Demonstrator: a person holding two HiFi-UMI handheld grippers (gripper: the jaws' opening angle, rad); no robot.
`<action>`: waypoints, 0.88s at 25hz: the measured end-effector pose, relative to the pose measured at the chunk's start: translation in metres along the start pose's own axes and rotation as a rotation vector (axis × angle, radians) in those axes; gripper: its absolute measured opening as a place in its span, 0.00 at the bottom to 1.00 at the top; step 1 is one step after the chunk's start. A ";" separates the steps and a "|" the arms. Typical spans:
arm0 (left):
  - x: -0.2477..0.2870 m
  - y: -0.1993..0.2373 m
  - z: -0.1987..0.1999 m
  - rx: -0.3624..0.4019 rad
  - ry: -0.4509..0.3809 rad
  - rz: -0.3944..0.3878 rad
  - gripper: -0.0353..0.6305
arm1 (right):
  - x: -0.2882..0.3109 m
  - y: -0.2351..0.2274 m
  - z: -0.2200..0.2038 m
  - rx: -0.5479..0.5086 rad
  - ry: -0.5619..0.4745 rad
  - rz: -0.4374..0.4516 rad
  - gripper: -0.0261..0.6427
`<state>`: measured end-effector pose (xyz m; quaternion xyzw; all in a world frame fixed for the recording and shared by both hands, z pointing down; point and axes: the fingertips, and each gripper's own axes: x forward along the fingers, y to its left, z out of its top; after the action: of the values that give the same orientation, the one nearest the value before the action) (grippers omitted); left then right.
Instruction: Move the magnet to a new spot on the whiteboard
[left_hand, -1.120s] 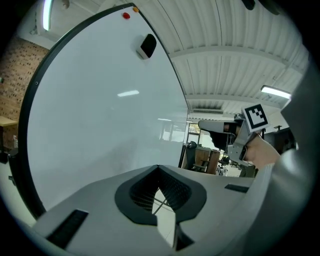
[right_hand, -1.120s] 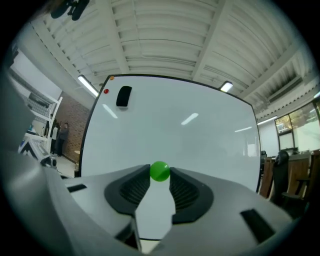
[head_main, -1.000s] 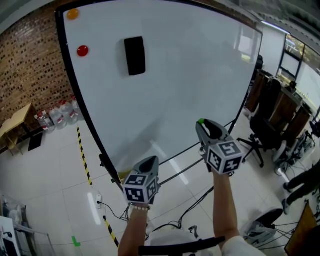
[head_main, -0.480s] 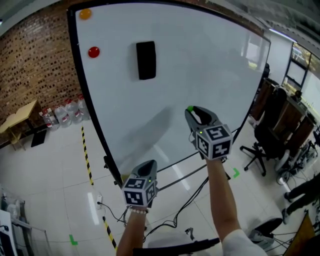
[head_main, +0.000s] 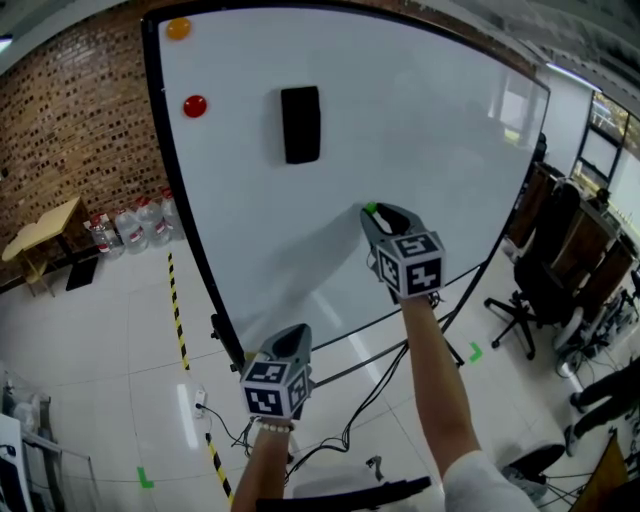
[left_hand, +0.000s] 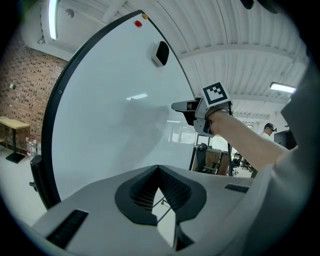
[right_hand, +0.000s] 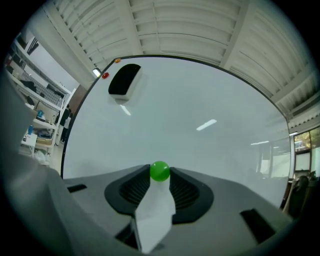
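Note:
A small green ball magnet is pinched between the tips of my right gripper, which is shut on it. In the head view that gripper is held up level, with the magnet close in front of the lower middle of the whiteboard; whether it touches the board I cannot tell. My left gripper hangs lower, near the board's bottom edge, shut and empty, its tips meeting. High on the board are a black eraser, a red magnet and an orange magnet.
The board stands on a frame with cables on the tiled floor. Yellow-black tape runs along the floor at left, by water bottles and a brick wall. Office chairs stand at right.
My right gripper has carried the green magnet up and to the left, nearer the board's middle. The left gripper has hardly shifted.

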<state>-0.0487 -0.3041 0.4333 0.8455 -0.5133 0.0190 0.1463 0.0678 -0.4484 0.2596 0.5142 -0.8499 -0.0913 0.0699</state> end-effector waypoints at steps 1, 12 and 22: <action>0.000 0.001 0.000 -0.001 -0.001 0.002 0.05 | 0.004 0.000 0.000 0.000 0.004 0.002 0.24; 0.000 0.004 -0.007 -0.014 0.015 0.016 0.05 | 0.019 0.001 -0.005 -0.001 0.028 0.017 0.24; 0.001 0.005 -0.009 -0.023 0.022 0.014 0.05 | 0.016 -0.002 -0.006 -0.026 0.032 0.001 0.28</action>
<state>-0.0512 -0.3041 0.4435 0.8400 -0.5175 0.0236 0.1615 0.0630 -0.4639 0.2656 0.5144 -0.8476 -0.0941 0.0903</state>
